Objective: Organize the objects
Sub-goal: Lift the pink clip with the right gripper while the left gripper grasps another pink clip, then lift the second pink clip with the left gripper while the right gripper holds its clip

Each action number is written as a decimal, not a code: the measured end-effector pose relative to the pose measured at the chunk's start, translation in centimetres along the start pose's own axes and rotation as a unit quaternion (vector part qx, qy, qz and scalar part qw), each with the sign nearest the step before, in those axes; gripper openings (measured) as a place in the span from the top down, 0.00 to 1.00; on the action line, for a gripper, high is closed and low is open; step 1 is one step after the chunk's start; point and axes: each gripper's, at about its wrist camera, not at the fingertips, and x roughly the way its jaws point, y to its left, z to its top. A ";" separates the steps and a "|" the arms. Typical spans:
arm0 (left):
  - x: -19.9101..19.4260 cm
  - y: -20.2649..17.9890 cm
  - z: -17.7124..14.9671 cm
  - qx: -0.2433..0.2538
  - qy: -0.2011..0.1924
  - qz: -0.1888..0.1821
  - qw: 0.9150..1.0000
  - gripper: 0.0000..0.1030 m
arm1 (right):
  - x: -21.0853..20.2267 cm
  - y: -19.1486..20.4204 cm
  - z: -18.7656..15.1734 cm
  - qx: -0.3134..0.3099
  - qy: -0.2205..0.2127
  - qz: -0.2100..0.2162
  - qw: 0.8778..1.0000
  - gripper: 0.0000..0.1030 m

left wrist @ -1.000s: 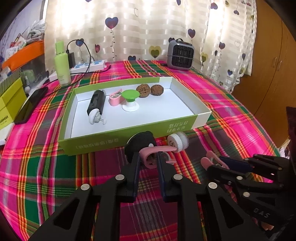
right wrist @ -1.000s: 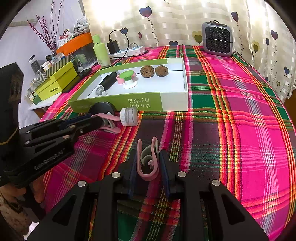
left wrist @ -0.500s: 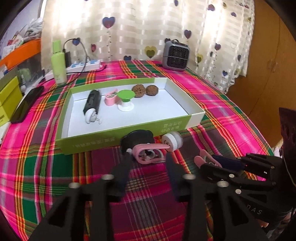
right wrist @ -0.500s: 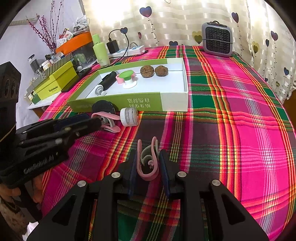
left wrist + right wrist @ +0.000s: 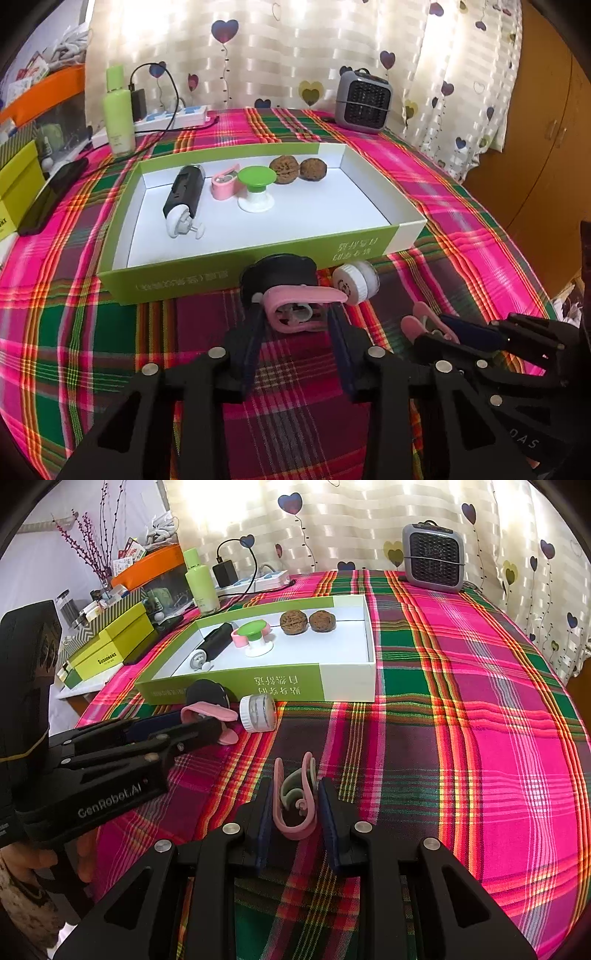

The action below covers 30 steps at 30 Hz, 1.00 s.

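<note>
While the left claw (image 5: 295, 314) is standing released, its two dark fingers (image 5: 251, 336) spread either side of a pink plastic clip (image 5: 299, 301) without pressing on it, that clip is lying on the plaid pink-and-green cloth of the counter (image 5: 461, 236), just in front of the shallow green-and-white cardboard box (image 5: 258, 258). A black round lid-like object (image 5: 280, 271) is sitting right behind the clip, against the box's front wall, and a small white ribbed cap (image 5: 356, 286) is lying on its side just to the right, touching the clip's tip.

Inside the box, from left to right, a black cylindrical device with a white end (image 5: 183, 197) is lying flat, a small pink sharpener-like piece (image 5: 223, 182) is resting beside it, a green-topped white suction stand (image 5: 256, 188) is standing upright, and two brown walnuts (image 5: 297, 170) are sitting side by side near the back wall.

Further right, the right claw (image 5: 295, 805) is clenching a second pink curved clip with a grey inner part (image 5: 295, 801), holding it low over the cloth, well apart from the box. A grey mini heater (image 5: 432, 559) is standing at the far edge by the heart-patterned curtain (image 5: 369, 524).
</note>
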 end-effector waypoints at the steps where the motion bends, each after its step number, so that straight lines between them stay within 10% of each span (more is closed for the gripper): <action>1: -0.1 0.0 0.0 0.002 -0.003 0.002 1.000 0.73 | 0.0 0.0 0.0 0.000 0.000 0.000 1.000 0.75; 26: -2.7 0.0 -3.0 -0.022 0.018 -0.033 0.999 0.85 | 0.0 -0.1 0.0 0.000 0.000 0.001 1.000 0.75; 30: -3.3 -0.1 -3.2 0.006 0.015 -0.039 0.999 0.67 | 0.0 -0.1 0.0 0.001 0.000 0.001 1.000 0.75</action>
